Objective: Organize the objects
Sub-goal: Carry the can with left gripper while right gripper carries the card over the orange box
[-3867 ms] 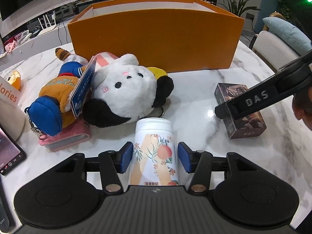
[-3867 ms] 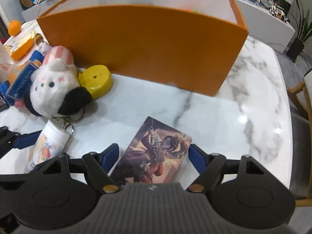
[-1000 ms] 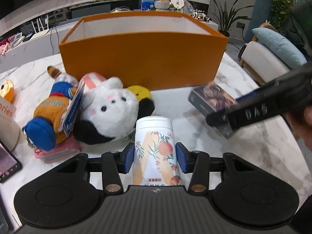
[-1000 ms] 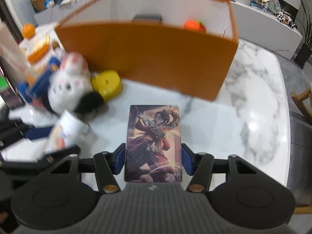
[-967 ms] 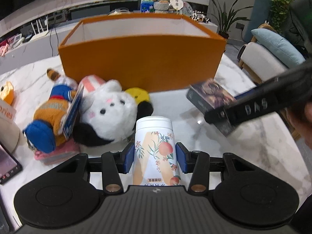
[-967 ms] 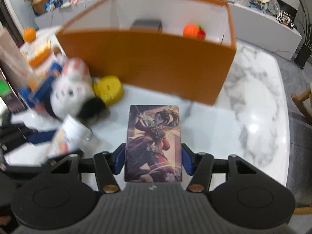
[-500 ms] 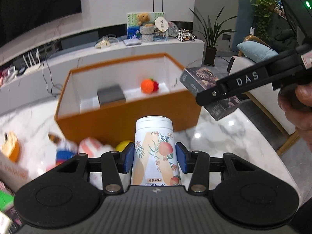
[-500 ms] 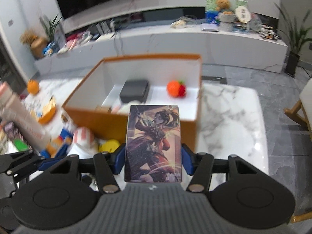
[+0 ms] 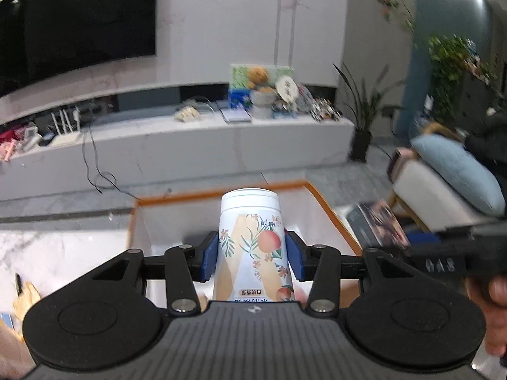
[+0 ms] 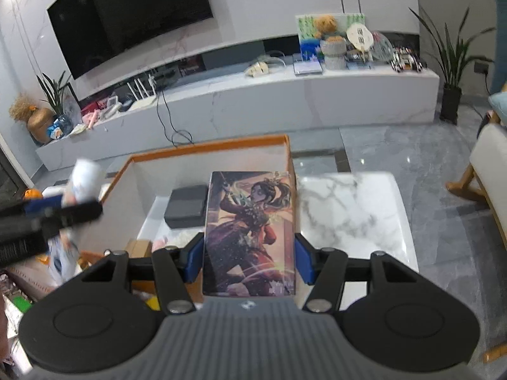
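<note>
Left gripper clamped on a white can printed with peaches, blue pads pressed against both its sides, can upright between them and lifted clear of the table. Behind and below the can, the orange box, open at the top, white inside; can held above its near edge, over the opening. At the right of the left wrist view, the right gripper's black finger, blurred, with a dark card box in it, just past the orange box's right edge. A person's hand at the far right edge of that view.

Right gripper closed on the same card box, its printed face showing a painted figure, pads tight on its two long sides. Card box raised above the orange box, near its right wall. Inside, on the white floor, a flat black case toward the far wall, left of the card box; more small things at the near left corner, too blurred to tell. White marble table bare to the right of the orange box. Left gripper and can blurred at the left of the right wrist view, over the orange box's left edge. Beyond the table, a long low white bench under a dark TV, cluttered along its top.
</note>
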A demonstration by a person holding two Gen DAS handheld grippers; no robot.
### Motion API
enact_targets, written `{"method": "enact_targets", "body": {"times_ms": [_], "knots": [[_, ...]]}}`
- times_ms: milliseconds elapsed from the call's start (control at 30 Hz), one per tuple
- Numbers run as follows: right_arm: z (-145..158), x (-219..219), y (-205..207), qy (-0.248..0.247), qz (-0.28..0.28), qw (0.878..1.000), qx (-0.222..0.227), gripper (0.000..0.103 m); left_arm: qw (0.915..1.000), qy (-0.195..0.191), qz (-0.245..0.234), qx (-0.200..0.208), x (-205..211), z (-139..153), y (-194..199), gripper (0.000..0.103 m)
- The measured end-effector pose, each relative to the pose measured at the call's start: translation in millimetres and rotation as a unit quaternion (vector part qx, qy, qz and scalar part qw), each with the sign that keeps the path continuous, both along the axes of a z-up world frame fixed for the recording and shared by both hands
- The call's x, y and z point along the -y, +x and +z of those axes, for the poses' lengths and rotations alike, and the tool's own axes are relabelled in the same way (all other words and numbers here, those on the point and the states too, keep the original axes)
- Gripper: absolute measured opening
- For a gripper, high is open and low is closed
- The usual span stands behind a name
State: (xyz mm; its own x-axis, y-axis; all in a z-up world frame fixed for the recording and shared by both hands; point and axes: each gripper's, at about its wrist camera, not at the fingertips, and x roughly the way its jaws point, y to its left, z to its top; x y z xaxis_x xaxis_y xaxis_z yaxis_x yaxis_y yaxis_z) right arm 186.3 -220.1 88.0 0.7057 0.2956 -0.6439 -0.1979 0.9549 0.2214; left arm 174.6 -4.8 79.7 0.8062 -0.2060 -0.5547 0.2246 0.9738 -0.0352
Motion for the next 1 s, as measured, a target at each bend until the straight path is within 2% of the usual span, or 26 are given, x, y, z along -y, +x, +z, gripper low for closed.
{"method": "enact_targets", "body": {"times_ms": [267,433,567,800,1000], "knots": [[2,-30,25,0.021,-0.01,0.999,0.045,0.06,0.9977,-0.034,0.041,0.043,-26,0,19,0.053],[-8,-53,32,0.004,-0.02,0.997,0.079,0.06,0.9978,-0.001,0.041,0.051,-14,-17,28,0.053],[-19,-72,36,-0.037,-0.021,0.994,0.105,0.059,0.9973,0.018,0.056,0.044,-12,-33,37,0.053],[-43,-91,47,-0.071,-0.014,0.993,0.094,0.059,0.9968,-0.01,0.074,0.027,-17,-42,52,0.053],[-59,-98,54,-0.093,-0.007,0.992,0.082,0.059,0.9971,0.004,0.075,0.01,-12,-55,61,0.053]]}}
